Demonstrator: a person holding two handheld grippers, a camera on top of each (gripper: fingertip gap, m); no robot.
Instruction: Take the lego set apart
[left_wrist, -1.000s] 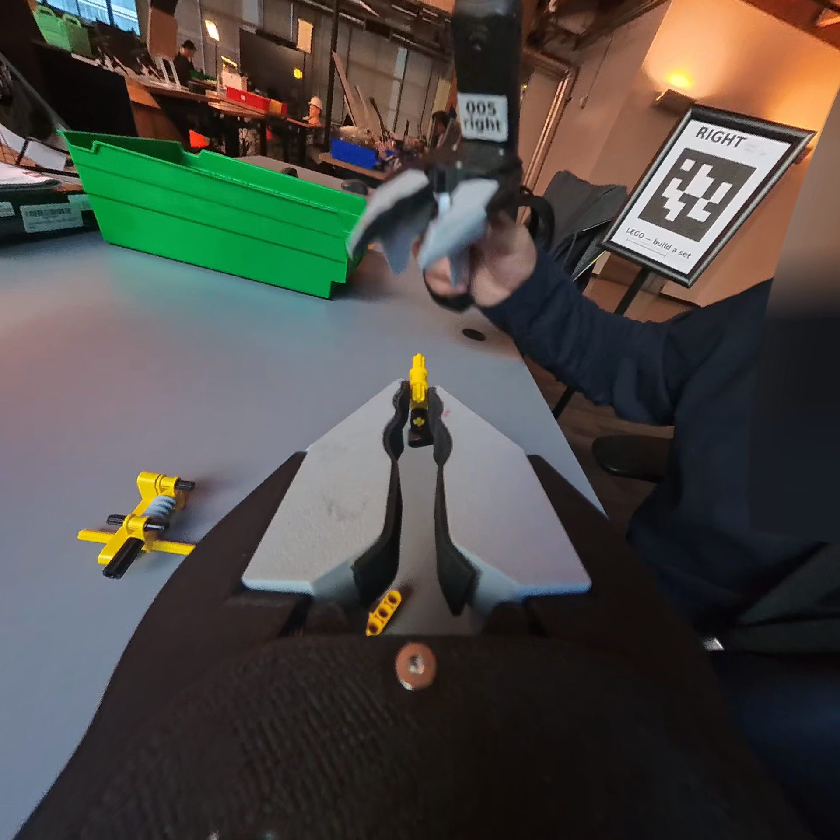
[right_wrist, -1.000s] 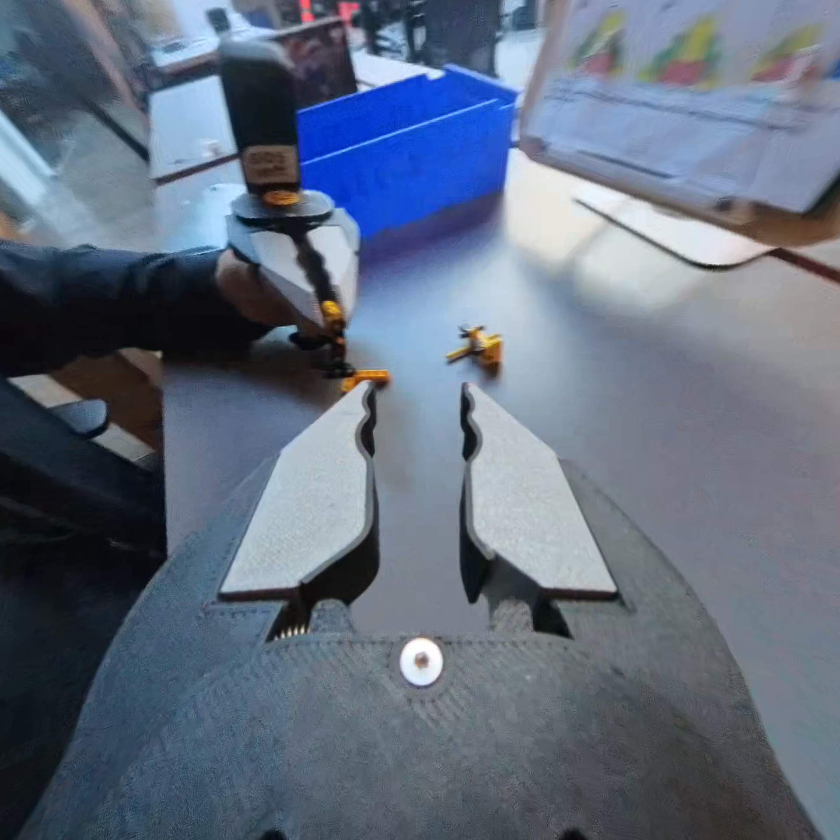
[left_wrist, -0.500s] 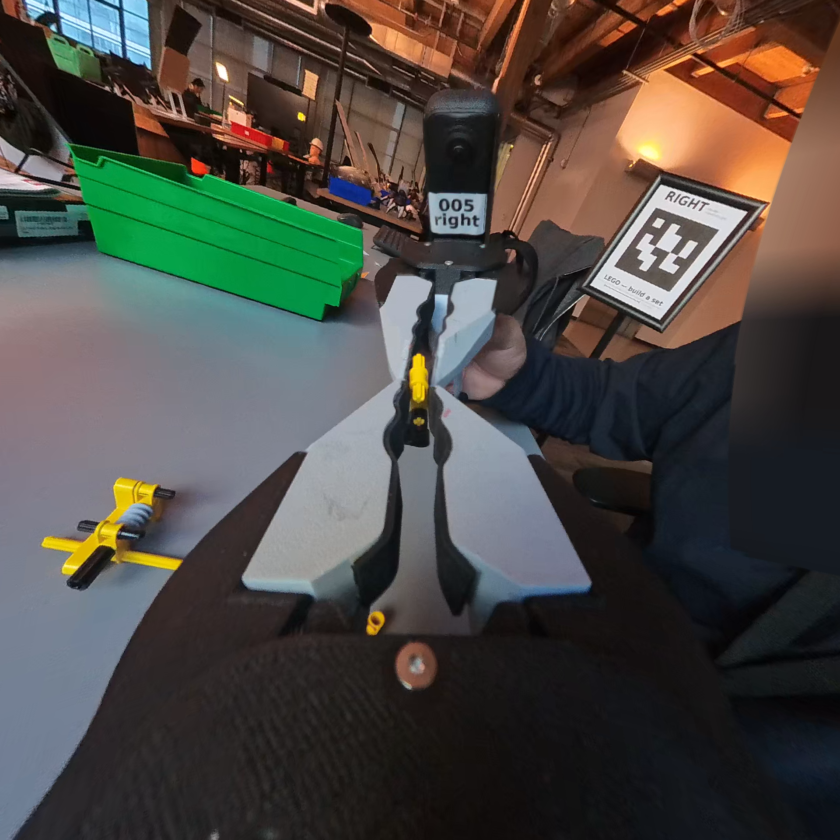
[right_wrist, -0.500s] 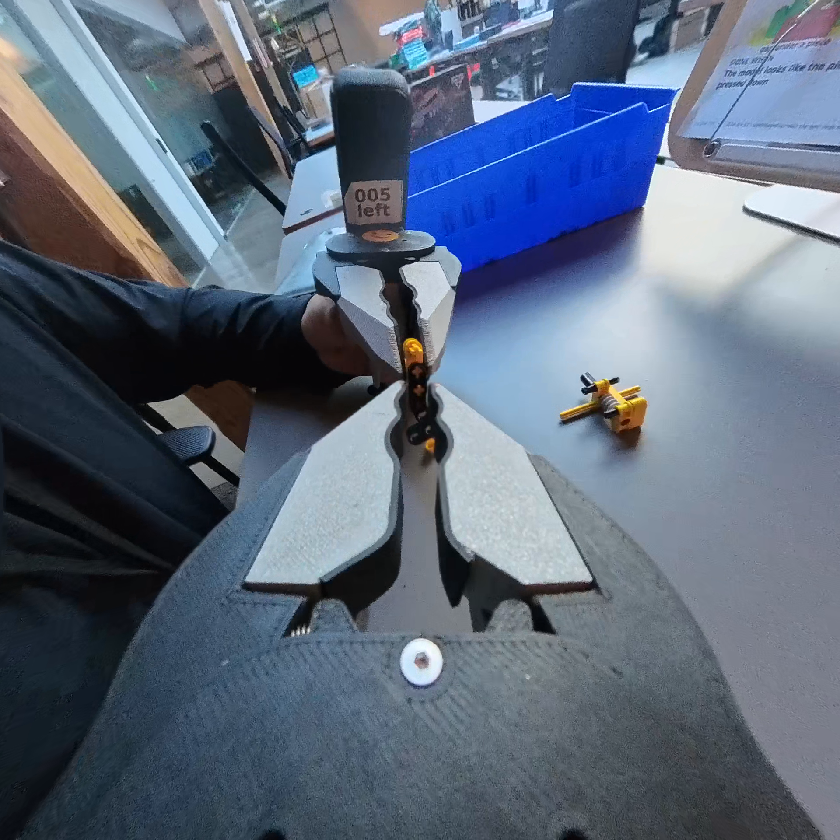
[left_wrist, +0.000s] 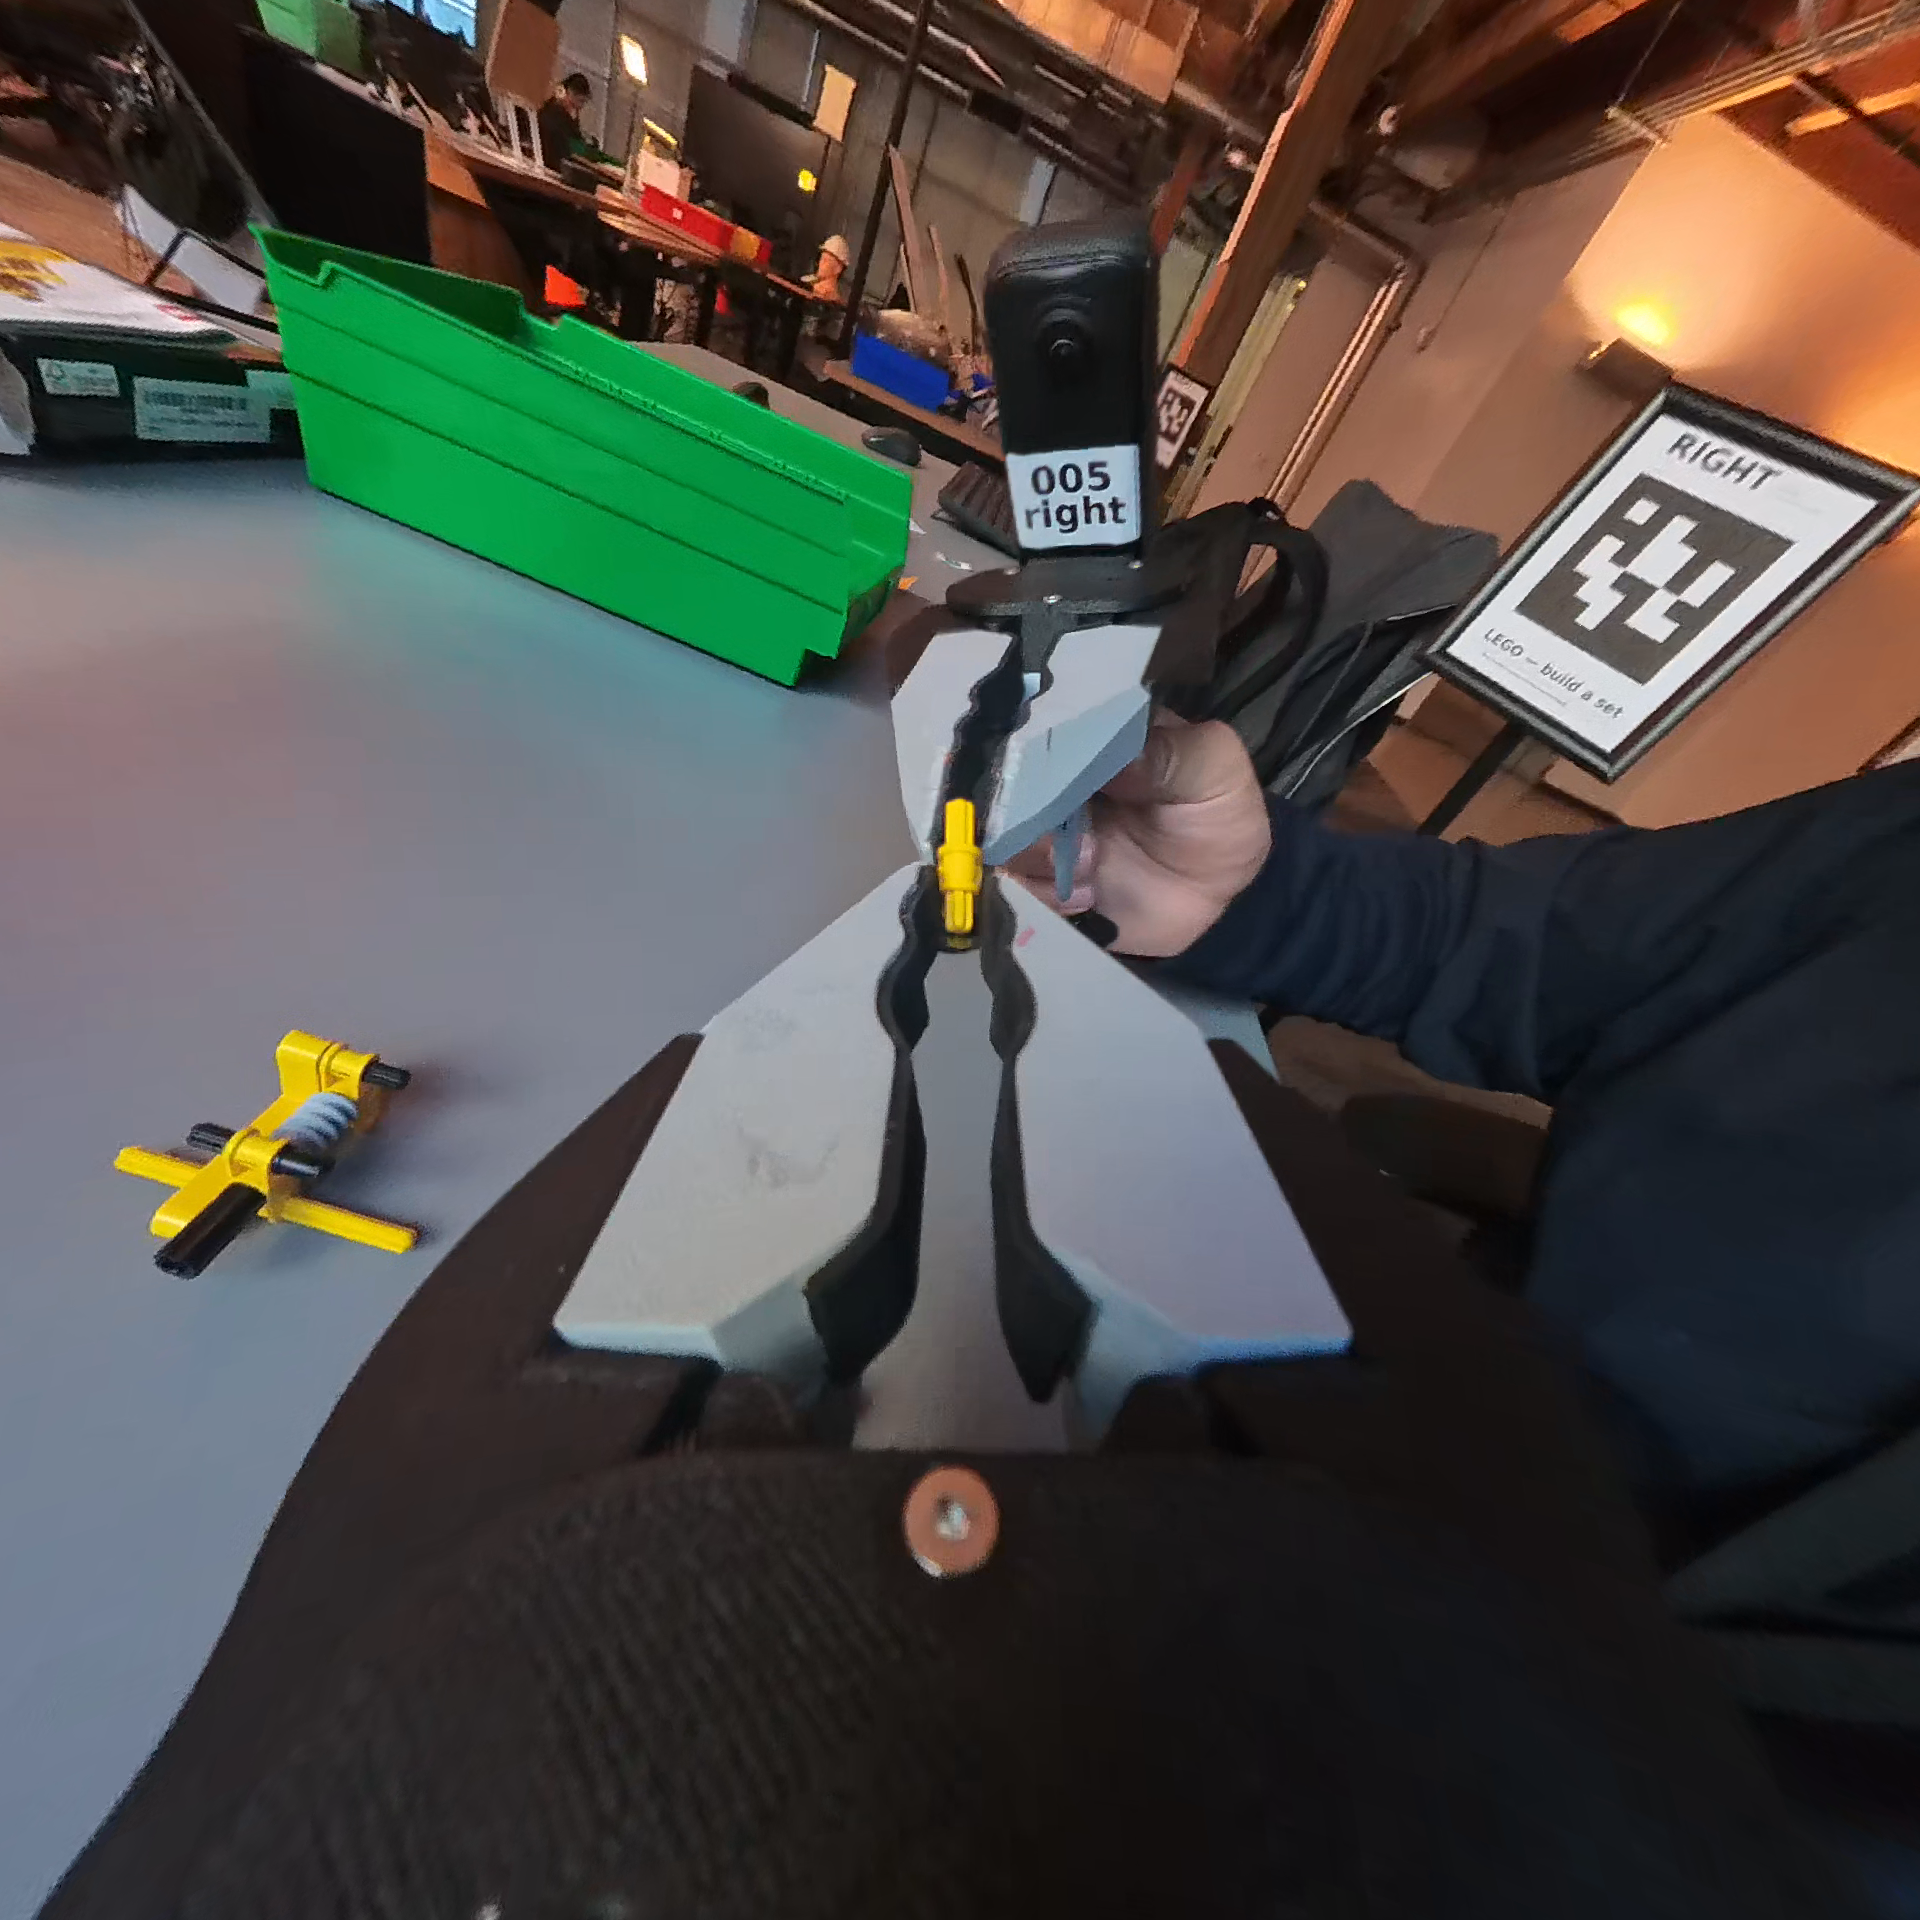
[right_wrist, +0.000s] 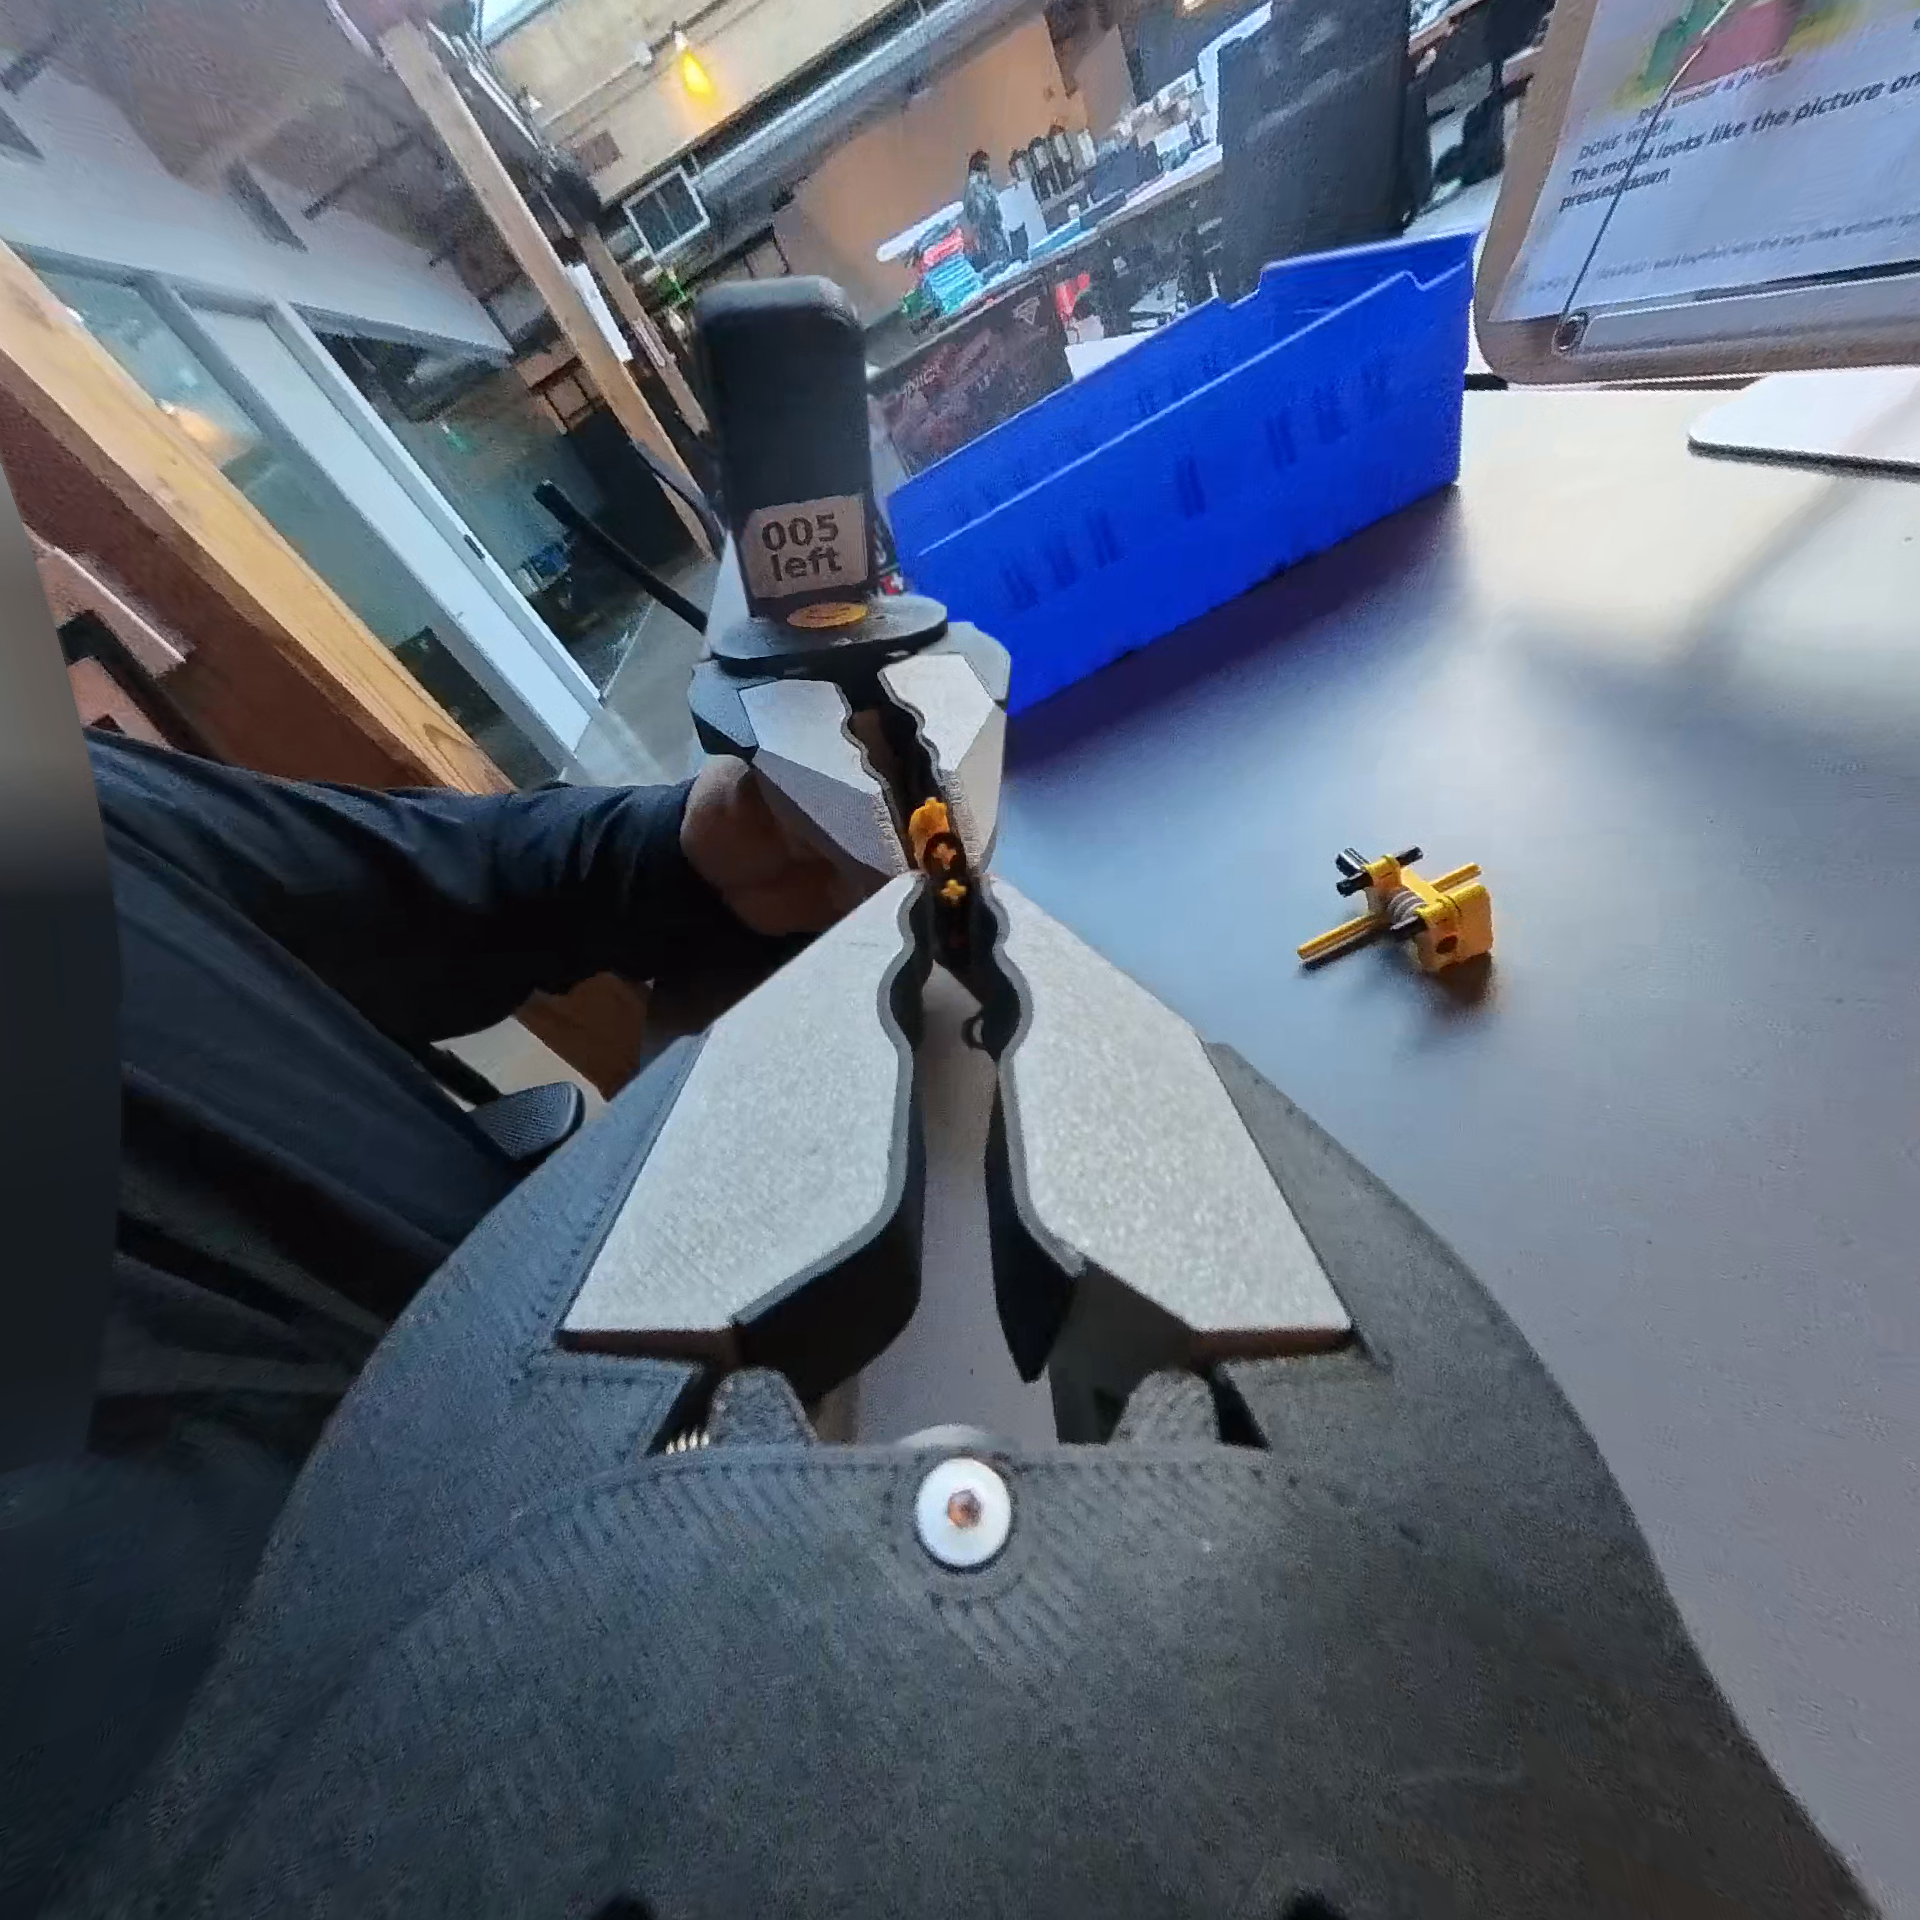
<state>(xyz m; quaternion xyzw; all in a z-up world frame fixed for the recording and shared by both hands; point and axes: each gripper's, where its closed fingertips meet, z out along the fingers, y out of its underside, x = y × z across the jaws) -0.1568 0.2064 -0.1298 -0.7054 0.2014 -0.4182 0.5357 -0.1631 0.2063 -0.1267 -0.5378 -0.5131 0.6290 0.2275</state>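
Pinching the same small yellow-and-black lego piece from both ends, your left gripper and right gripper meet tip to tip mid-frame above the table. Each gripper's camera wears a small printed sticker. Lower left, another yellow lego assembly lies loose; a green bin sits upper left.

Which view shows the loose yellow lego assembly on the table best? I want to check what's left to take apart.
The left wrist view: the yellow lego assembly lies near and sharp, showing its grey worm gear, black pins and yellow axle. The right wrist view shows the same assembly farther off and smaller, from its other side.
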